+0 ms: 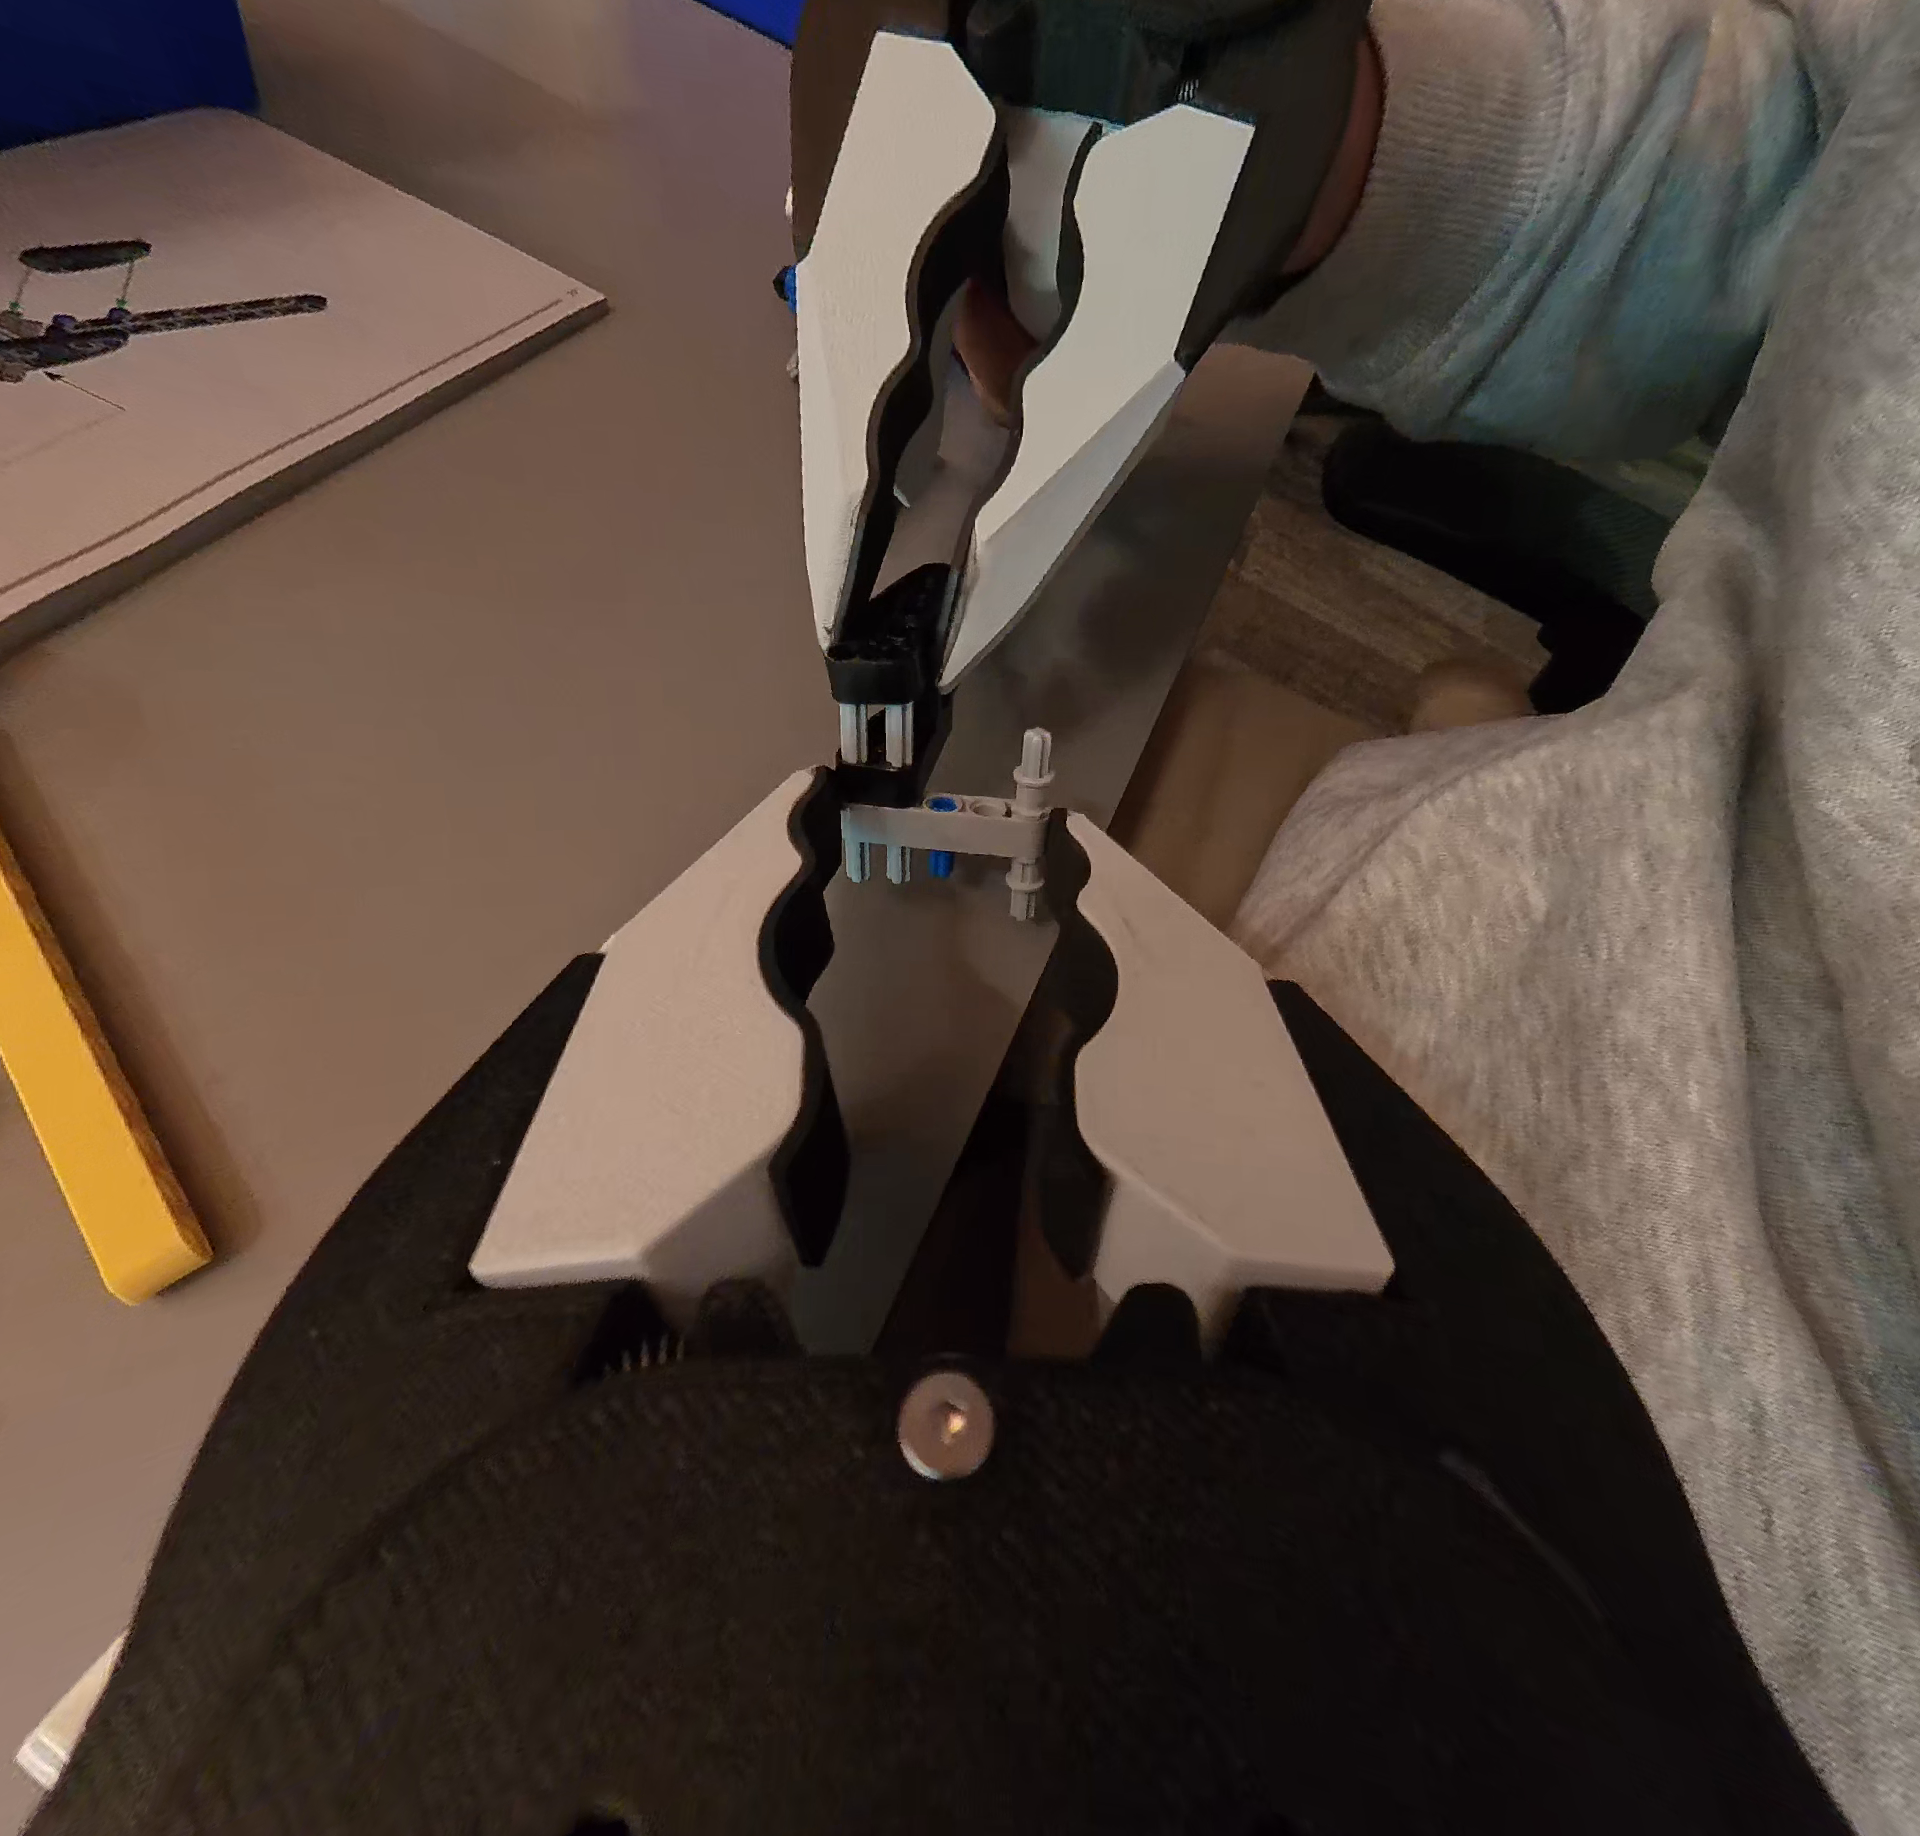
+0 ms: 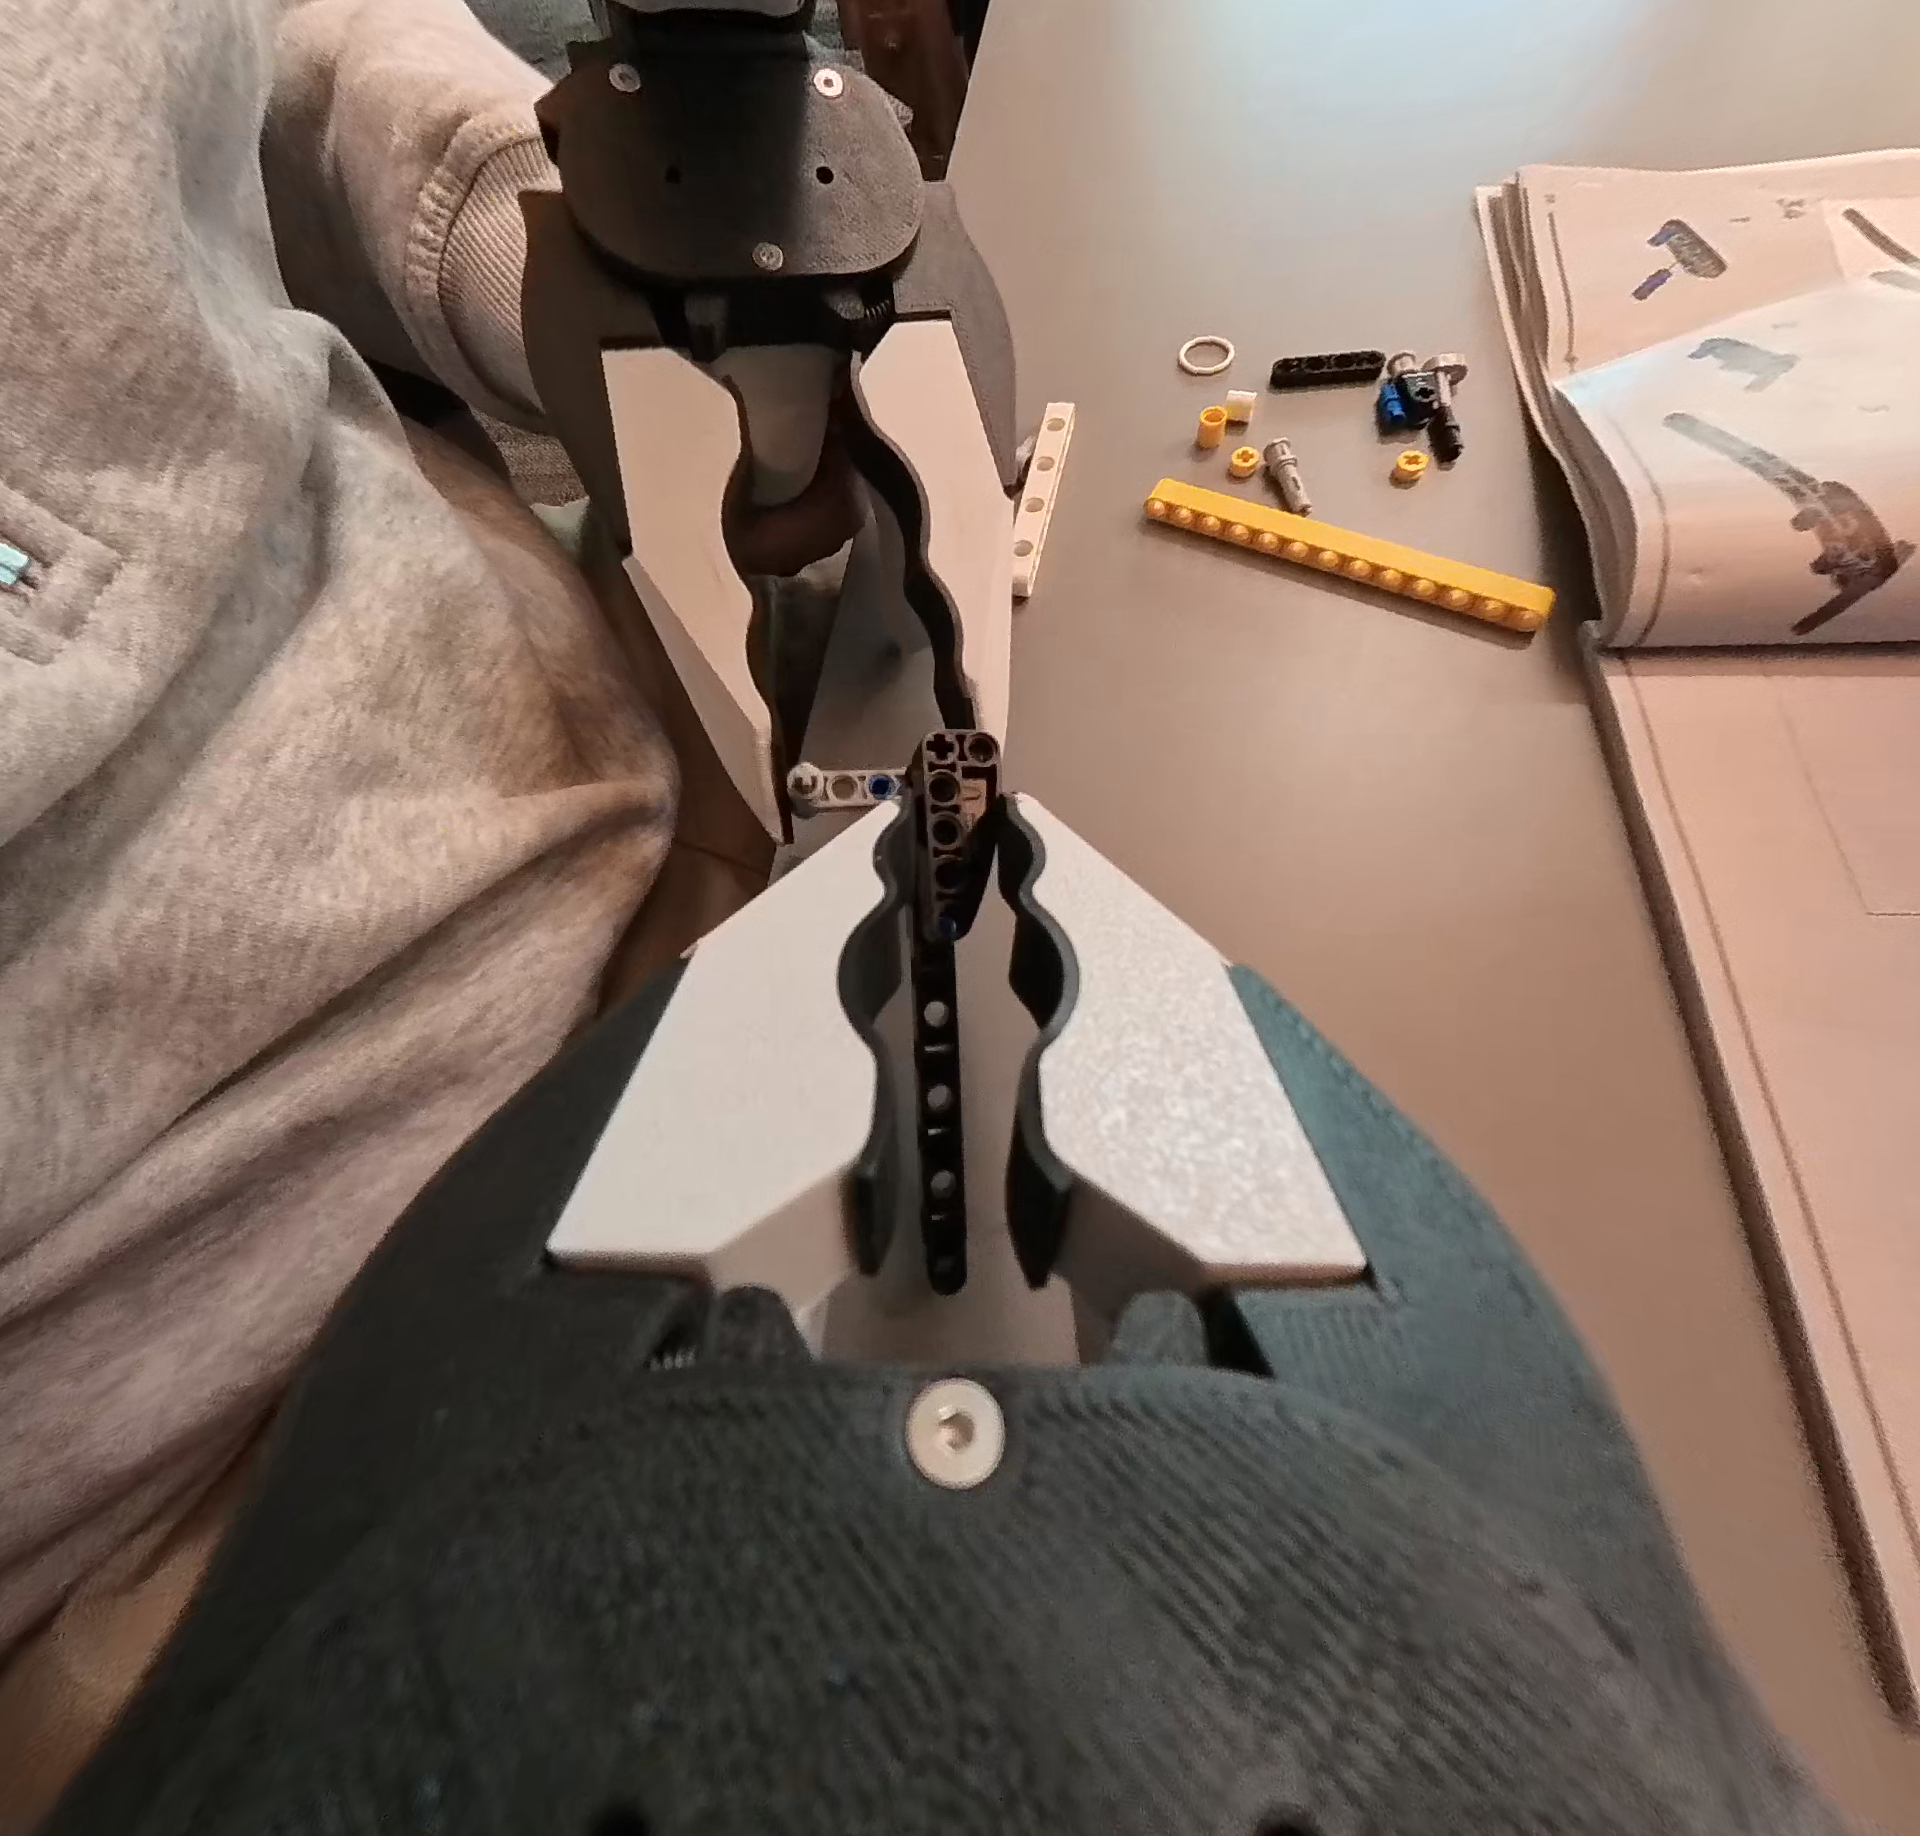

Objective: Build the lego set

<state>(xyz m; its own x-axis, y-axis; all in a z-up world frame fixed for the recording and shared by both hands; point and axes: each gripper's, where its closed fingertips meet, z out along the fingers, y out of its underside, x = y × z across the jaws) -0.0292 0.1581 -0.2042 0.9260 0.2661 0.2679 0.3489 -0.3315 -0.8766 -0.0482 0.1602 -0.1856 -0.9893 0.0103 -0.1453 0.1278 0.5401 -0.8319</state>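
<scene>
Holding a small grey beam (image 1: 951, 822) crosswise between my left tongs (image 1: 940, 830), I am keeping those tongs partly open, spread only as wide as the beam is long, with a tip bearing on each end. A blue pin (image 1: 940, 805) and several grey pins are standing through the beam, and a grey axle pin (image 1: 1031, 830) is crossing it at the end nearest my sleeve (image 1: 1621, 228).

My right tongs (image 1: 894, 643) are nearly closed, pinching a long black beam assembly (image 2: 945, 955) near its forward end; its tail is running back between the jaws. Two grey pegs (image 1: 878, 732) are projecting from that assembly toward the grey beam, just beside it; whether they are seated, I cannot tell.

I judge both parts light, rigid and smooth, liable to twist or pop out under off-axis pressure, so flat beam faces are the places to grip, never the pins.

Both tongs are meeting tip to tip above the surface (image 2: 1299, 851) edge, close to my body. Beyond the black assembly, a yellow beam (image 2: 1351, 552), loose small pieces (image 2: 1320, 404) and the instruction booklet (image 2: 1766, 436) are lying on the surface.
</scene>
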